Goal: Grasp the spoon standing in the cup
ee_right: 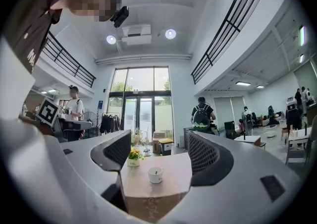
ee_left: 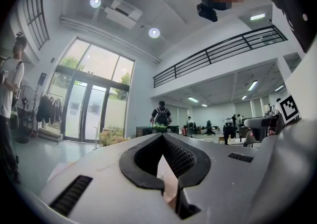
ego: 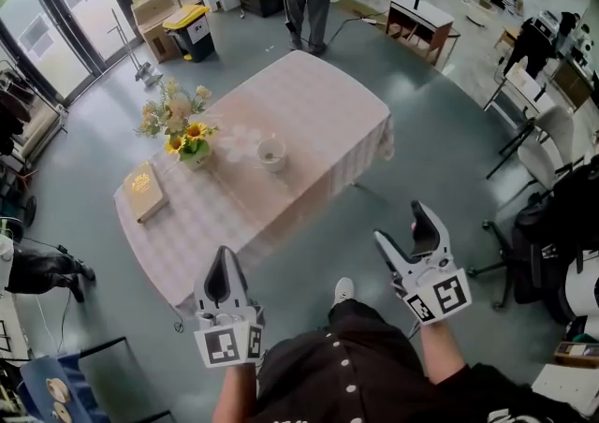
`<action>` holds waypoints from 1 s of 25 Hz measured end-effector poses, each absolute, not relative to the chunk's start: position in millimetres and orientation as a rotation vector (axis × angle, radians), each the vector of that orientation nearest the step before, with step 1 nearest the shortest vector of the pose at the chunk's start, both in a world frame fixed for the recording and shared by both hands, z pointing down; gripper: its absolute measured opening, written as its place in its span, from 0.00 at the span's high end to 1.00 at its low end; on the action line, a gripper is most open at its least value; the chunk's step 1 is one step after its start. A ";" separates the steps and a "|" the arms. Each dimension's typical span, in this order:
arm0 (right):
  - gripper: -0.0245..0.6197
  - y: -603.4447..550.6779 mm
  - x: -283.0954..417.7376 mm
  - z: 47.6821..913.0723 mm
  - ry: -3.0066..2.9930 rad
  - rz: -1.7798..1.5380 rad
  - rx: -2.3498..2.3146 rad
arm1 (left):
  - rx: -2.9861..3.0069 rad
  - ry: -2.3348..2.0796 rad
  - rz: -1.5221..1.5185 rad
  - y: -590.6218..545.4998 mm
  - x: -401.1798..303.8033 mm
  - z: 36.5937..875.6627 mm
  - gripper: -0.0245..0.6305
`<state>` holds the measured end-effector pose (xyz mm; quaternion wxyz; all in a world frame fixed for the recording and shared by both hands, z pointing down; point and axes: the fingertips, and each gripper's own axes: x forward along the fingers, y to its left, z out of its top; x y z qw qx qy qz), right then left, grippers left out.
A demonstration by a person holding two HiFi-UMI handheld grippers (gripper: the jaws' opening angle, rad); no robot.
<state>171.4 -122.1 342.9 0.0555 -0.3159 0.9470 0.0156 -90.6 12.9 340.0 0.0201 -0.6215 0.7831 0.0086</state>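
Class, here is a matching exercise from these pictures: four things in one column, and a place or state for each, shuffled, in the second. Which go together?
Things:
1. cup
2. book
3. left claw
4. right claw

Places or states:
A. jaws apart
B. at the left end of the table in the head view
C. jaws together
D. near the table's middle, right of the flowers

Pairs: 1-D, 2-B, 3-C, 4-A.

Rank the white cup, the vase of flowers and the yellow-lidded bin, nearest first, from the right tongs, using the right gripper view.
1. White cup: mid-table, straight ahead.
2. Vase of flowers: behind it, leftward.
3. Yellow-lidded bin: on the floor beyond the table.
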 end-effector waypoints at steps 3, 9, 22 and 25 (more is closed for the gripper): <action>0.44 -145.1 174.1 341.2 2.881 0.048 -0.943 | -1.915 2.437 0.039 -9.0 -86.4 338.4 0.94; 0.44 -188.3 180.2 340.9 2.905 0.049 -0.901 | -1.872 2.470 0.050 -46.5 -80.8 337.8 0.94; 0.44 -245.0 152.2 357.1 2.997 0.018 -0.684 | -1.707 2.621 0.048 -74.0 -86.6 352.4 0.94; 0.44 -249.2 141.0 361.3 3.012 -0.008 -0.637 | -1.667 2.647 0.020 -70.5 -92.7 352.6 0.94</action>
